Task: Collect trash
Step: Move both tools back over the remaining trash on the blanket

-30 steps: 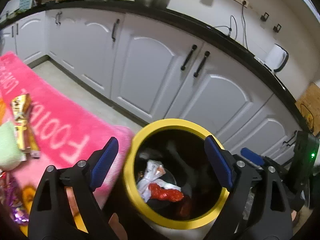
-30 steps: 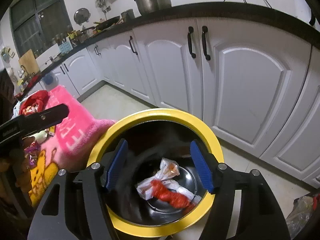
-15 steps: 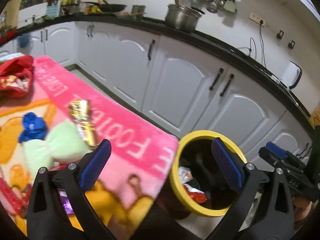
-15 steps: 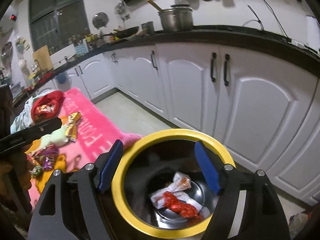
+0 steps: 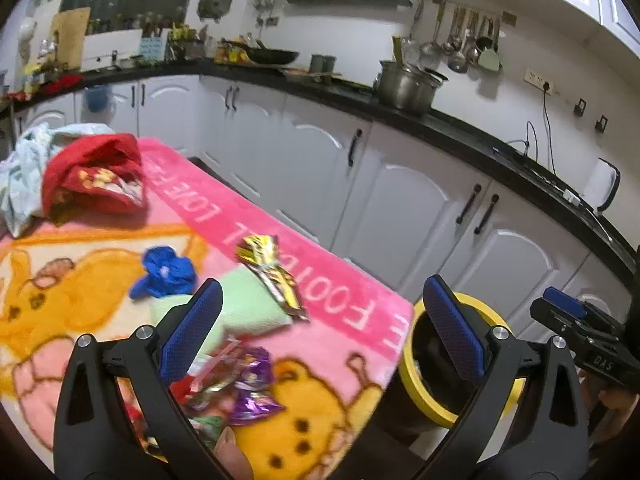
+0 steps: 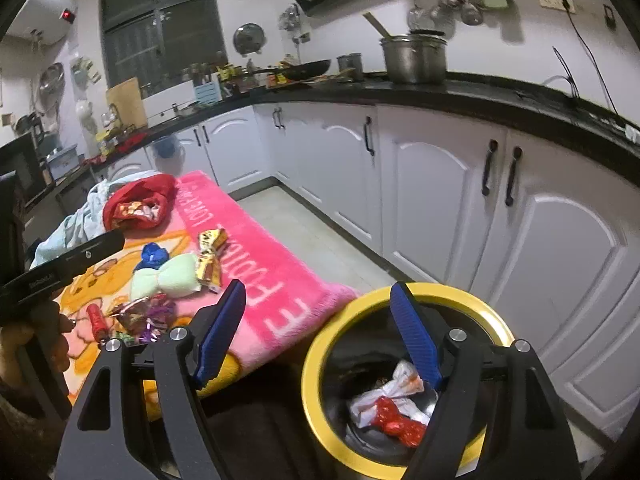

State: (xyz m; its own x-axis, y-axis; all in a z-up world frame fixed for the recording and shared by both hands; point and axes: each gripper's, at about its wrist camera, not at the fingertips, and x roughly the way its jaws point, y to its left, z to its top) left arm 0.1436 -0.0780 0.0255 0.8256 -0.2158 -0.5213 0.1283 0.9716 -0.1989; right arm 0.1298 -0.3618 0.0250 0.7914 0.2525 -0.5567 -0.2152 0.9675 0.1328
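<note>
**A:** Your left hand-held gripper (image 5: pixel 320 328) has its jaws spread as wide as they go, having just been opening, with nothing between the pads. Its camera looks across the pink blanket (image 5: pixel 320 280), where the trash lies: a gold wrapper (image 5: pixel 272 272) just ahead of the fingertips, a crumpled blue wrapper (image 5: pixel 166 274) to its left, and purple foil wrappers (image 5: pixel 240 380) low between the fingers.

**B:** And the bin?

**A:** From that view you see only a slice of the yellow-rimmed trash bin (image 5: pixel 412 368), behind the right finger, off the blanket's edge. Your right hand-held gripper (image 6: pixel 320 336) shows what the left cannot: the bin's inside (image 6: pixel 320 364), holding a white wrapper (image 6: pixel 396 384) and a red wrapper (image 6: pixel 394 426).

**B:** Is the right one holding anything?

**A:** No. Its jaws have just been opening, stand well apart, and are empty, over the bin's near rim. The gold wrapper (image 6: pixel 210 256) is well off to its left.
</note>
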